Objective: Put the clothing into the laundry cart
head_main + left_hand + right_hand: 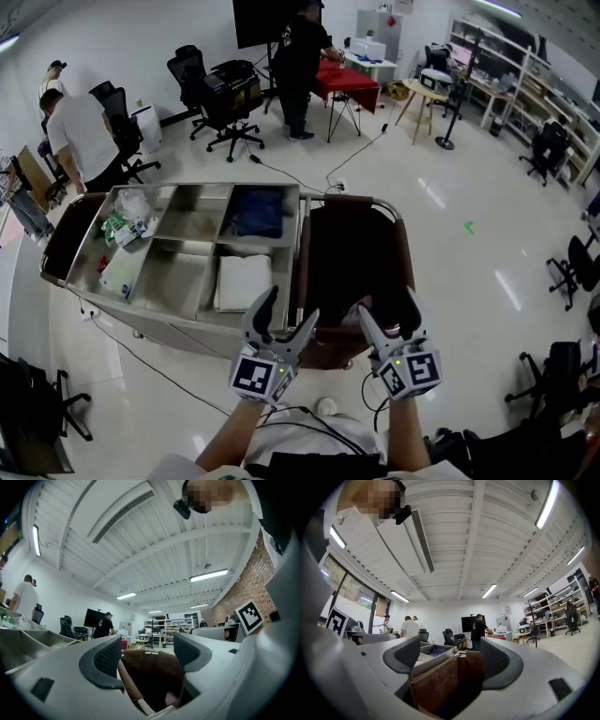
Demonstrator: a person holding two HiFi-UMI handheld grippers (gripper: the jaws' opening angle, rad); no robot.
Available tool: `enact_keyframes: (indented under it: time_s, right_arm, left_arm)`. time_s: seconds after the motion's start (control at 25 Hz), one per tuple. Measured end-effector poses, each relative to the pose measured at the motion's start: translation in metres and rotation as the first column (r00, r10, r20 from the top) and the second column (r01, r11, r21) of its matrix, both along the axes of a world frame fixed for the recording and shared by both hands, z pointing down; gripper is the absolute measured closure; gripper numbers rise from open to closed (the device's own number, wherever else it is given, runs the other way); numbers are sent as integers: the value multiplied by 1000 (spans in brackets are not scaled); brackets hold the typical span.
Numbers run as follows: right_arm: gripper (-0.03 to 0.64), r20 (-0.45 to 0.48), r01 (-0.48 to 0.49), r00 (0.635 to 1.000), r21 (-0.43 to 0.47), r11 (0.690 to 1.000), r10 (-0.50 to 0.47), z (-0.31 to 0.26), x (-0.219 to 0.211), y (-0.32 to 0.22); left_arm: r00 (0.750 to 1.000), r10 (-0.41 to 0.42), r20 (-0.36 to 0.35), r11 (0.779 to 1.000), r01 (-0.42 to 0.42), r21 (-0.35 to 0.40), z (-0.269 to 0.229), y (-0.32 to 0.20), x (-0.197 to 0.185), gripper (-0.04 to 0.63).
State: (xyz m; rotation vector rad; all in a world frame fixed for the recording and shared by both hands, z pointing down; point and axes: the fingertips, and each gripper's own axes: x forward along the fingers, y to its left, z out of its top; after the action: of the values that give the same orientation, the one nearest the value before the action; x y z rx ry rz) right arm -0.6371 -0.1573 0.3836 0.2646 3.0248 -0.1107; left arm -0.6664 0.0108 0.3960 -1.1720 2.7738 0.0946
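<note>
The laundry cart [405,253] is a brown bag on a frame, open at the top and dark inside. Beside it on the left stands a metal trolley [187,190] with compartments. One holds folded blue clothing [256,214] and another folded white clothing [244,281]. My left gripper [289,314] hovers open and empty over the cart's near left rim. My right gripper [388,314] is open and empty over its near right rim. In the left gripper view the brown bag [150,677] shows between the open jaws of the left gripper [147,653]. In the right gripper view the right gripper [452,656] faces the brown wall [436,681].
The trolley's left compartments hold plastic bags and packets [127,225]. A cable [169,375] runs over the floor below it. People stand at the far left [80,131] and by a red table [345,82]. Office chairs [220,98] and shelving [525,84] line the room.
</note>
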Motion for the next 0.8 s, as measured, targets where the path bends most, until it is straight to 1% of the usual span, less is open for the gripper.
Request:
enact_keyframes:
  time_s: [0.2,0.44,0.52,0.64,0.8]
  right_arm:
    - [189,1,-2,1000,5,1000,2,0,4,3]
    - [189,7,-35,999,17,999,35,-2,8,2]
    - [190,-11,-46,999,53,998,47,1,9,1]
    - [195,-33,-73,996,133,988,78,4,12,-2]
    - [195,-27,-88,995,123,989,92,2,15,-4]
  left_arm:
    - [1000,3,11,1000,-3,-2,-1,0,3,265]
    - [1000,2,14,1000,-2,-7,-1,1,6,265]
    - [1000,0,17,1000,0,-7,-2,1,7,265]
    - [1000,-2,19,1000,3,-8,-2,1,8,265]
    - [1000,-1,13,1000,1,-6,-3,2,8,265]
